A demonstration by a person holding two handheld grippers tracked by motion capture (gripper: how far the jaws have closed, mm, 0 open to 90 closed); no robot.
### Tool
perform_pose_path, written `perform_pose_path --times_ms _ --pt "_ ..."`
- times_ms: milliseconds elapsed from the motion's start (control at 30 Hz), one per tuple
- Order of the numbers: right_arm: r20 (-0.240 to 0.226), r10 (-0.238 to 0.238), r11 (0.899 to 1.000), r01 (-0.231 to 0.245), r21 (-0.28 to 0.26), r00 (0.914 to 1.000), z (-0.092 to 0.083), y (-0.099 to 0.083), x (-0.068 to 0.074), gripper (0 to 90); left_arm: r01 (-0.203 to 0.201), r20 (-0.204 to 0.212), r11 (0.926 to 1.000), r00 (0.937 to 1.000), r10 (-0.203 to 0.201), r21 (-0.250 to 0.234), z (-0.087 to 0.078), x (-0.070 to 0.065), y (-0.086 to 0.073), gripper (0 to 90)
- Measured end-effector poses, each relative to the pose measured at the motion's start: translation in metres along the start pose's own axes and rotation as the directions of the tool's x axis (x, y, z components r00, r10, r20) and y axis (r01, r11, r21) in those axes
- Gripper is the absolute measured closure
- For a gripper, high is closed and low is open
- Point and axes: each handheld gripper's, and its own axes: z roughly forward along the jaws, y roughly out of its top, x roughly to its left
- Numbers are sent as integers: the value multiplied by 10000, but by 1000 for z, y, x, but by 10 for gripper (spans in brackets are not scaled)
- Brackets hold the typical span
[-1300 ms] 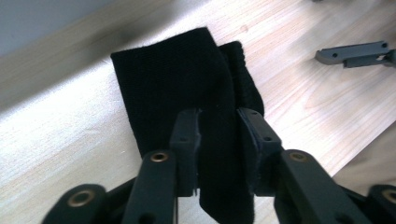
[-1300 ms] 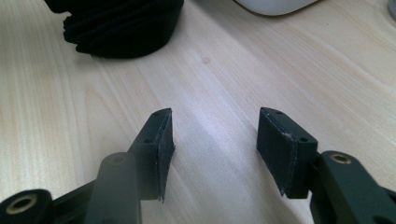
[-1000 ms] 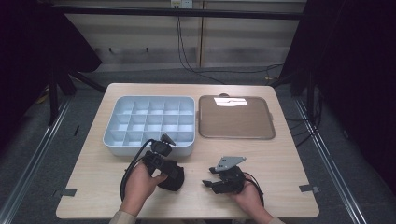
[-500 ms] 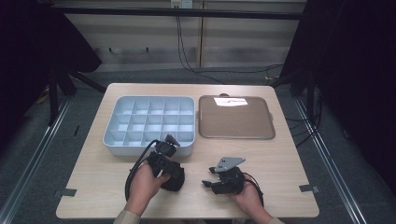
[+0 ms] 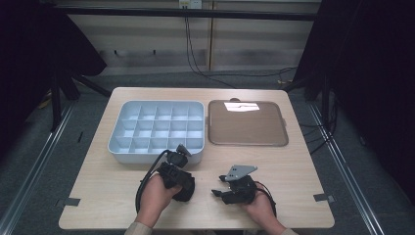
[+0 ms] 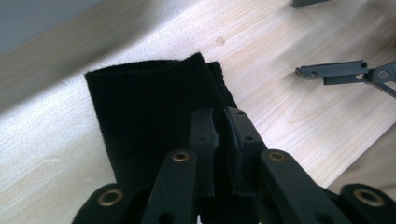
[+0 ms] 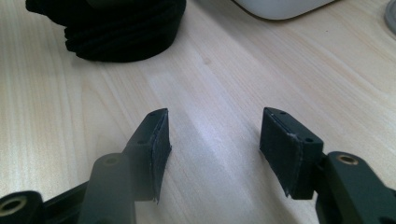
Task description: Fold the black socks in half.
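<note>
A folded black cloth (image 5: 186,190) lies on the wooden table near its front edge, just ahead of the compartment box. My left gripper (image 6: 219,122) is shut on the cloth's (image 6: 144,116) upper edge, the jaws pressed together over the fabric. In the high view the left gripper (image 5: 177,172) sits on top of the cloth, held by a hand. My right gripper (image 7: 215,135) stands open just above bare wood, nothing between its pads. It points toward the cloth (image 7: 126,32), a short way to the right of it. The right gripper (image 5: 219,185) carries a grey three-cornered plate.
A pale blue box with several empty compartments (image 5: 117,147) stands behind the left hand. A flat brown tray (image 5: 247,125) lies to its right. Bare table (image 5: 303,176) stretches to the right of the right hand.
The left hand and its gripper have shifted slightly to the right with the cloth. The right gripper has stayed nearly still.
</note>
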Motion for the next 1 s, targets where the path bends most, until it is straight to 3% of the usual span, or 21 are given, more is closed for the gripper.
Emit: perform_pose_path --times_ms 367,667,800,833,1000 --pt "25 14 10000 -14 -82 10000 0 -2 0 388 -41 -222 10000 9997 42 58 2 -1 -1 799" --pt "57 15 10000 -15 -45 10000 0 -1 0 366 74 -63 10000 10000 -74 -45 4 2 -4 782" --pt "46 28 10000 -28 -47 10000 0 -2 0 366 35 100 10000 9999 -35 -41 3 2 -4 716" --pt "48 14 10000 -14 -38 10000 0 -2 0 366 -52 -47 10000 10000 52 22 1 0 -3 695" --pt "45 23 10000 -23 -50 10000 0 -2 0 367 51 129 10000 9999 -51 40 -5 2 -3 689"
